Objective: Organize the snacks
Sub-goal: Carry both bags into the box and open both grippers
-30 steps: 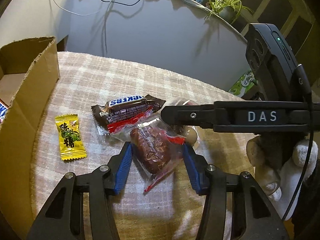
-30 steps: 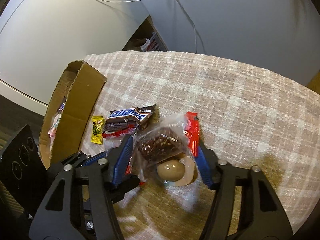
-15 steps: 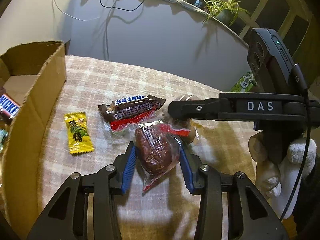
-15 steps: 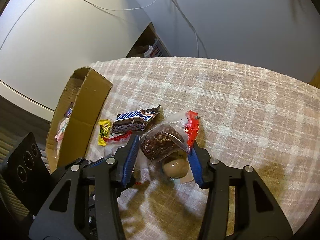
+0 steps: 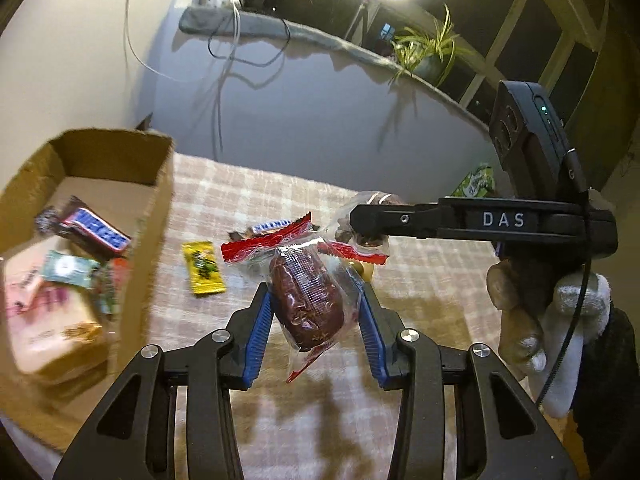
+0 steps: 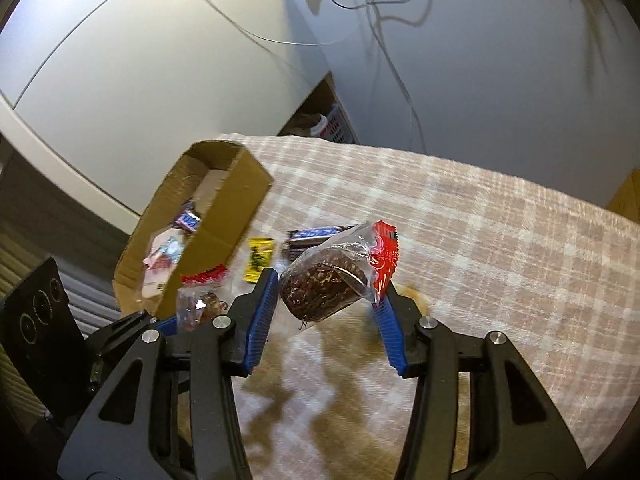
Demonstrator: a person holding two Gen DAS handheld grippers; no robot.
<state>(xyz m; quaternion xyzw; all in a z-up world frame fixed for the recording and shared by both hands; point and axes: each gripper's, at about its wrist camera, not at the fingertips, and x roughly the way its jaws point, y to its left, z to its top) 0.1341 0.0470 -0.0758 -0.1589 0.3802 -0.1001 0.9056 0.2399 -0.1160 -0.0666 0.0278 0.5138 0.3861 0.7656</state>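
My left gripper [image 5: 316, 304] is shut on a clear red-edged packet with a dark red-brown snack [image 5: 306, 304], held above the checked tablecloth. My right gripper [image 6: 326, 300] is shut on a similar packet with a round dark cake [image 6: 324, 284], also lifted; it shows in the left wrist view [image 5: 368, 236] too. A Snickers bar [image 5: 272, 226] and a yellow candy [image 5: 202, 268] lie on the cloth. The cardboard box [image 5: 158, 208] at left holds another Snickers [image 5: 94, 232] and several snacks.
A brown egg-like snack [image 5: 366, 270] lies on the cloth, half hidden behind the left packet. The tablecloth [image 6: 480, 240] stretches right. A wall with cables stands behind the table; the box [image 6: 224, 216] sits at the table's left edge.
Both grippers closed on their packets and lifted them off the cloth. The view has risen, so the box interior shows.
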